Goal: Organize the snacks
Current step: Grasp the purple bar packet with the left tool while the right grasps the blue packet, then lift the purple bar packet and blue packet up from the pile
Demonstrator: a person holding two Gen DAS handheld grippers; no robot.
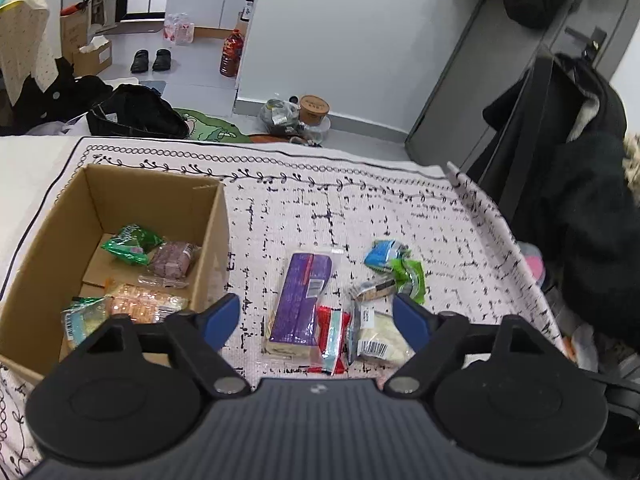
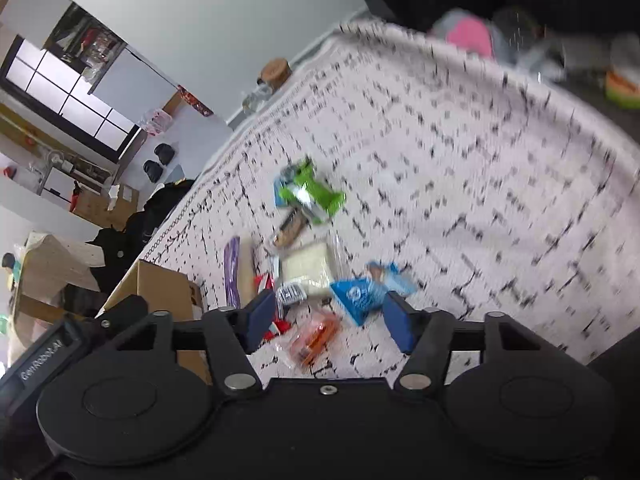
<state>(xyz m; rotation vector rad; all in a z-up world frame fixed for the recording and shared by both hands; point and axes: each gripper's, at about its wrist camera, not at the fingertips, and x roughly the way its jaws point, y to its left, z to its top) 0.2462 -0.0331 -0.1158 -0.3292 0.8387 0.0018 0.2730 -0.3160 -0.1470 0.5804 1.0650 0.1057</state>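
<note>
A cardboard box (image 1: 208,240) sits at the left of the patterned cloth and holds several snack packs, among them a green packet (image 1: 130,244). Loose snacks lie to its right: a purple pack (image 1: 302,296), a red-striped pack (image 1: 331,338), a pale barcoded pack (image 1: 378,338), a blue packet (image 1: 382,255) and a green packet (image 1: 412,274). My left gripper (image 1: 316,316) hangs open above the purple and red packs, holding nothing. In the blurred right wrist view my right gripper (image 2: 326,322) is open over a blue packet (image 2: 358,294) and an orange pack (image 2: 316,338); the box (image 2: 168,288) is at left.
The cloth-covered table (image 1: 360,200) ends at the far edge and at the right, where dark clothing hangs on a rack (image 1: 560,160). Beyond it lie a black bag (image 1: 136,114), shoes (image 1: 151,60), a red bottle (image 1: 231,53) and a brown tub (image 1: 314,109).
</note>
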